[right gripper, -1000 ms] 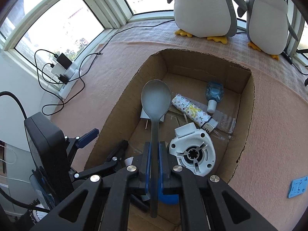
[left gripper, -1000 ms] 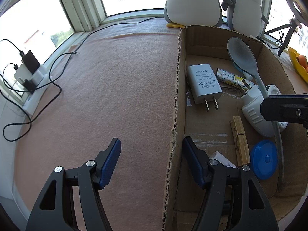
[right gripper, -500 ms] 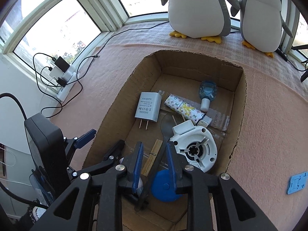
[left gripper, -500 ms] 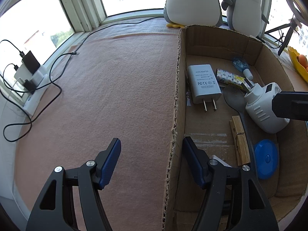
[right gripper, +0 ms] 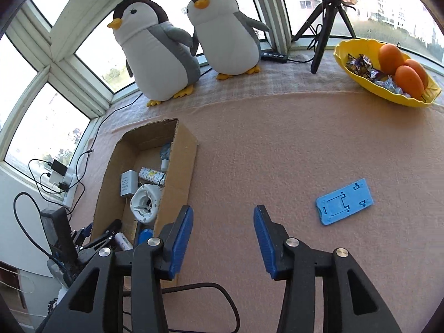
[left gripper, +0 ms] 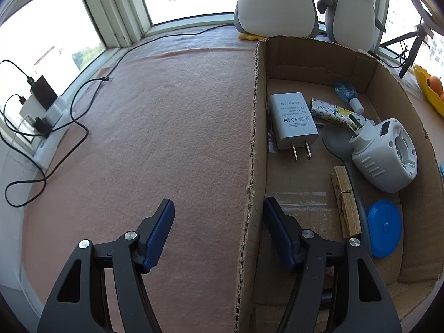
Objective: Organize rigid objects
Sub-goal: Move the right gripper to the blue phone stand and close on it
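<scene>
An open cardboard box (left gripper: 253,127) holds a grey spoon (left gripper: 335,141), a white charger (left gripper: 291,122), a white round device (left gripper: 385,158), a wooden clothespin (left gripper: 345,202), a blue lid (left gripper: 384,227), a patterned tube (left gripper: 330,112) and a small blue bottle (left gripper: 347,93). My left gripper (left gripper: 219,211) is open and straddles the box's left wall, its pads clear of the cardboard. To the right of the box (right gripper: 180,166), my right gripper (right gripper: 222,219) hangs over the pink mat. Its jaws are opening with nothing between them. A flat blue plastic stand (right gripper: 344,201) lies just right of it.
Two plush penguins (right gripper: 161,55) stand behind the box. A yellow bowl (right gripper: 358,82) with oranges and sweets sits at the far right, beside a tripod (right gripper: 322,33). A power strip (left gripper: 47,116) with cables lies along the left window. A black cable (right gripper: 199,287) runs under the right gripper.
The right gripper let go of the grey spoon, which now lies in the box. It then swung right, out of the box and over the mat, and opened. The left gripper stayed put.
</scene>
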`<state>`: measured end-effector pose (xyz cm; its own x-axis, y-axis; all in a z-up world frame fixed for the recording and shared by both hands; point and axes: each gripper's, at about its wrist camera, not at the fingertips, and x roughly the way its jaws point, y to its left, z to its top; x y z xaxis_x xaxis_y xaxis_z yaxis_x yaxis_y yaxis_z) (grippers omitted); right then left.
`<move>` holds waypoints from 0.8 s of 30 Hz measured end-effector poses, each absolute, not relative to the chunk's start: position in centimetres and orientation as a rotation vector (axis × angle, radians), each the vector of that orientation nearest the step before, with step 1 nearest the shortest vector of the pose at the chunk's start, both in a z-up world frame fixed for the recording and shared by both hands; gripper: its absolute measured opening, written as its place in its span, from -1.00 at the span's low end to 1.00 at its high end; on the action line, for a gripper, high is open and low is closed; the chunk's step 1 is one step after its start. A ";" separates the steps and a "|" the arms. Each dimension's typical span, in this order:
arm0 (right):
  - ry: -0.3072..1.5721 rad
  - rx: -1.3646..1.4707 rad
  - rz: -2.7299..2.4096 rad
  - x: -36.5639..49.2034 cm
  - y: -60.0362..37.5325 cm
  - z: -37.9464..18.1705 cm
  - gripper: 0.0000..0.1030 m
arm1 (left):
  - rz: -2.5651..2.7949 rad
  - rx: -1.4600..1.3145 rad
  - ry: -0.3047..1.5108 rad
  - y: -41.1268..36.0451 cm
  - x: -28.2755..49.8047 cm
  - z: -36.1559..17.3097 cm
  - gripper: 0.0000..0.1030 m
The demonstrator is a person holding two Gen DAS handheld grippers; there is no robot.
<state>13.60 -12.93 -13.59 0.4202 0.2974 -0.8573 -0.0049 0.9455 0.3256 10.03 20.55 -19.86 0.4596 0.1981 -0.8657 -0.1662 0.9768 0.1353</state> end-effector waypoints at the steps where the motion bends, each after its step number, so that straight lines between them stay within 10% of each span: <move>1: 1.144 0.322 0.151 13.8 -14.3 -14.1 -0.19 | 0.224 0.034 1.070 20.5 10.0 -19.9 0.30; 24: 1.379 0.546 -0.195 20.3 -22.1 -21.7 -0.06 | 0.223 0.020 1.064 20.7 9.9 -19.9 0.30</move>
